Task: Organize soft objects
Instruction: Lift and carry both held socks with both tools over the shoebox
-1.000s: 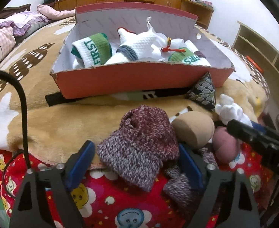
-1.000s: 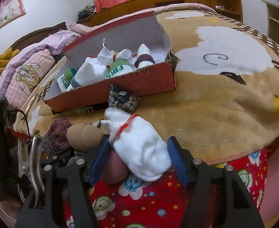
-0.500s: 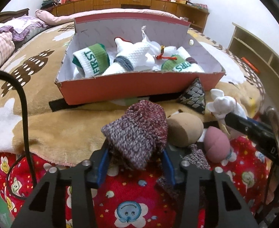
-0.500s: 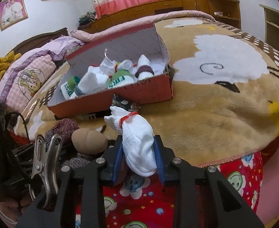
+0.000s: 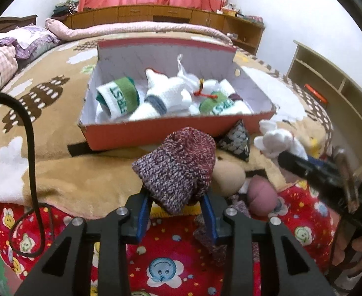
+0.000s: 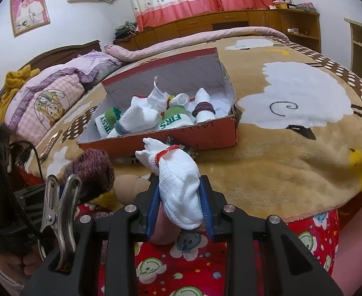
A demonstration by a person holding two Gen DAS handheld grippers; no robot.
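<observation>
The red cardboard box on the tan plush blanket already holds several rolled white and green socks. The left gripper is closing on a maroon marled knitted sock bundle, and the right gripper pinches a white sock bundle tied with red. Both bundles sit just before the box, and a beige roll, a pink roll and a dark patterned pouch are still out.

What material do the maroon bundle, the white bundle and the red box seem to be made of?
The maroon sock bundle looks like chunky marled knit, probably wool or acrylic: coarse speckled loops show. The white sock bundle looks like fine cotton-type knit with a small waffle texture, tied by a red band. The red box appears to be matte cardboard: thin walls, white inside, a rough torn rim.
</observation>
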